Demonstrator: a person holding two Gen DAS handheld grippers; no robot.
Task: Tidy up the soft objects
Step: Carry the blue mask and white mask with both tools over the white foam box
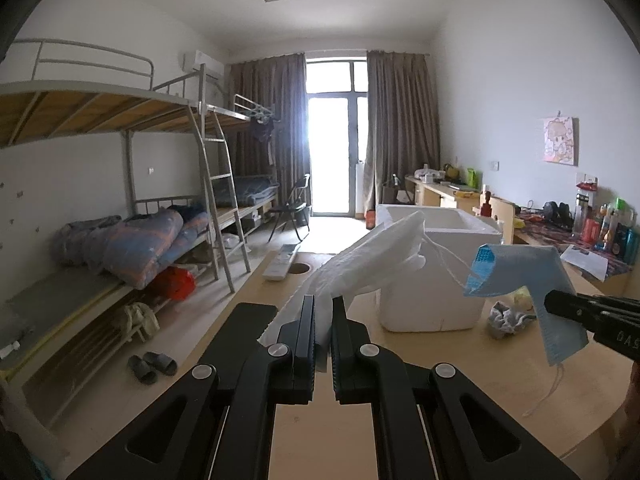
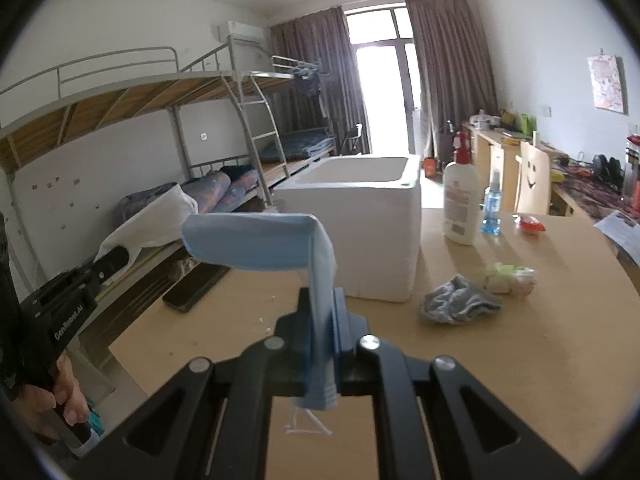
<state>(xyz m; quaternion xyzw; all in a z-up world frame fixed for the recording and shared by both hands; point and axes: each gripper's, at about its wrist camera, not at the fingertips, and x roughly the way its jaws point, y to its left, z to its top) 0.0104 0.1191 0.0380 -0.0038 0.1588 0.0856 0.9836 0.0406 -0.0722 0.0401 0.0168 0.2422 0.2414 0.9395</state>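
Nearest my left lens, the left gripper (image 1: 323,312) is pressed together on a white face mask (image 1: 372,256), which rises from the jaws and leans toward the white foam box (image 1: 432,288). My right gripper (image 2: 323,304) pinches a blue face mask (image 2: 260,246); the mask stands up out of the jaws, then folds over to the left, with its ear loop dangling below the jaws.

Beyond both grippers the foam box sits open-topped on the worktop (image 2: 520,360), near the worktop's left edge. Bare wood lies between the box and me, and more to the right of it. Past the left edge I see open floor and the bunk beds (image 1: 120,200).

From the left view alone I see a white remote (image 1: 282,262) beside a round cable hole, past the white mask. Only the right view shows a white lotion bottle (image 2: 460,200), a small blue spray bottle (image 2: 491,208), a red packet (image 2: 530,224) and a dark phone (image 2: 196,288) at the left edge. Both views catch a grey crumpled cloth (image 2: 456,304) and a pale green-and-white soft item (image 2: 510,278) just right of the box.

A hand (image 2: 52,396) grips the left gripper's handle at the lower left of the right view; both grippers point slightly downward toward the box.
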